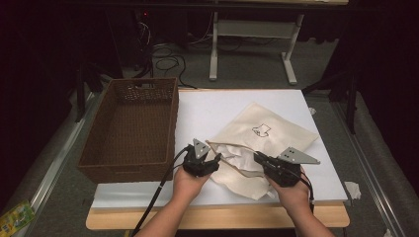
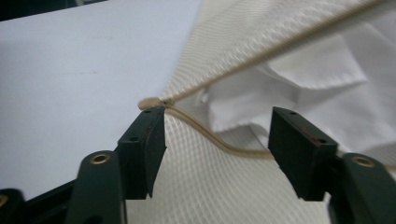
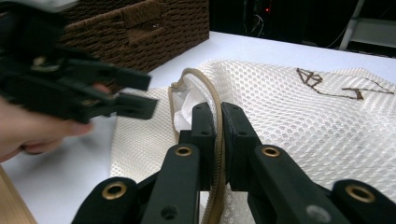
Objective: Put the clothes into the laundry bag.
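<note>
A cream mesh bag (image 1: 269, 131) with a dark printed mark lies on the white board, its zippered mouth gaping toward me. A white cloth (image 2: 317, 79) shows inside the mouth. My right gripper (image 3: 219, 112) is shut on the tan zipper edge (image 3: 212, 93) at the bag's right side. My left gripper (image 2: 217, 135) stands open at the left end of the mouth, over the mesh (image 2: 201, 182). A stretch of zipper tape crosses between its jaws, and the pads do not press on it. In the high view the left gripper (image 1: 216, 159) and right gripper (image 1: 257, 157) sit close together.
A deep brown wicker basket (image 1: 170, 123) stands at the board's left edge, with nothing visible inside. The white board (image 1: 212, 108) rests on a wooden tabletop. Cables and a table frame lie on the floor beyond.
</note>
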The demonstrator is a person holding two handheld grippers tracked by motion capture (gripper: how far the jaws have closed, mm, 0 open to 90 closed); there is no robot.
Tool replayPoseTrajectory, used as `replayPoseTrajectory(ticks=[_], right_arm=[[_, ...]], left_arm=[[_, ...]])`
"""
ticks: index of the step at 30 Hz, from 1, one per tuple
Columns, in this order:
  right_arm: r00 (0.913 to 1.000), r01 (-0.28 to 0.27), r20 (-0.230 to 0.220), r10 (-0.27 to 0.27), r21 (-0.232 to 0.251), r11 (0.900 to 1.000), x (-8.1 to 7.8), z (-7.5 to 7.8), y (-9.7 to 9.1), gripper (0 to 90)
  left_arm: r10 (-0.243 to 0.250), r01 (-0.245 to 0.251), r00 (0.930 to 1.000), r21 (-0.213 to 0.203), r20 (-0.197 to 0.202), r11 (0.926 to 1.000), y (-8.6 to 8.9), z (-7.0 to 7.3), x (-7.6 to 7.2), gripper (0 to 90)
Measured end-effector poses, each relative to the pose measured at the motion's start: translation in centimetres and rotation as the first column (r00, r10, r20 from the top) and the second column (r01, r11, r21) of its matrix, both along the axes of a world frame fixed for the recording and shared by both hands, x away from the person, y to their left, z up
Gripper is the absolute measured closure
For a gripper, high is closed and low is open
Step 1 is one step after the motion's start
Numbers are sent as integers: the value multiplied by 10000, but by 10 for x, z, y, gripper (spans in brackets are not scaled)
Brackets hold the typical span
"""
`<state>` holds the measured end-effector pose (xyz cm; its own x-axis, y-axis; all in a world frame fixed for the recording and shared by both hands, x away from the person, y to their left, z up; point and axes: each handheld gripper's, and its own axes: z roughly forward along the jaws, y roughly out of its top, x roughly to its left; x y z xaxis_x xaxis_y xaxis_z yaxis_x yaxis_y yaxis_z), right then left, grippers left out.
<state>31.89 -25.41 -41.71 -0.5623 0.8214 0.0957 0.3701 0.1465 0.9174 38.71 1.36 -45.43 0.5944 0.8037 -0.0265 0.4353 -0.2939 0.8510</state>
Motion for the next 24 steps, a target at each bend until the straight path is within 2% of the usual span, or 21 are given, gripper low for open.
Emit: replayPoseTrajectory(ticks=[2, 4, 5, 6, 8, 9, 11, 12, 14, 16, 18, 20, 21, 24], right_arm=[[10000, -81, -55, 81, -47, 10000, -3, 0, 2, 850], [9994, -314, -168, 307, -403, 9987, -9, -5, 2, 850], [9989, -401, -245, 389, -516, 9979, -12, -9, 2, 849], [9978, -475, -481, 452, -480, 9977, -16, -18, 0, 849], [9970, -500, -605, 477, -386, 9980, -16, -21, -2, 849], [9964, -491, -708, 471, -274, 9984, -17, -24, -3, 847], [9967, -525, -636, 511, -204, 9984, -18, -23, -5, 835], [9972, -507, -563, 499, -136, 9986, -19, -21, -7, 823], [9979, -558, -321, 564, 173, 9983, -22, -16, -11, 794], [9988, -489, 28, 488, 347, 9982, -25, -9, -16, 762], [9995, 91, 312, -110, 593, 9982, -28, -2, -26, 696], [9970, 727, 225, -743, 670, 9951, -26, -2, -34, 617], [9925, 1198, 158, -1209, 582, 9911, -23, -3, -39, 566], [9670, 2538, -249, -2537, 22, 9672, -13, -12, -53, 370]], left_arm=[[201, -201, 9998, 336, 2, 9992, -5, -1, 8, 338], [396, -387, 9992, 724, -112, 9966, -10, -4, 17, 306], [454, -441, 9989, 763, -151, 9961, -11, -5, 19, 306], [490, -466, 9984, 826, -280, 9955, -13, -8, 24, 323], [581, -534, 9975, 1055, -414, 9930, -15, -11, 30, 338], [584, -530, 9972, 1091, -474, 9926, -15, -12, 32, 390], [669, -607, 9963, 1088, -546, 9922, -14, -14, 34, 492], [725, -675, 9961, 936, -509, 9933, -12, -14, 33, 562], [738, -691, 9957, 814, -553, 9943, -10, -12, 33, 693], [718, -680, 9965, 833, -437, 9942, -9, -11, 32, 779], [669, -636, 9970, 804, -396, 9947, -8, -10, 30, 795], [636, -610, 9972, 647, -393, 9960, -5, -7, 27, 799], [581, -555, 9975, 631, -404, 9965, -4, -6, 25, 800], [293, -271, 9991, 658, -317, 9975, -1, -3, 15, 802]])
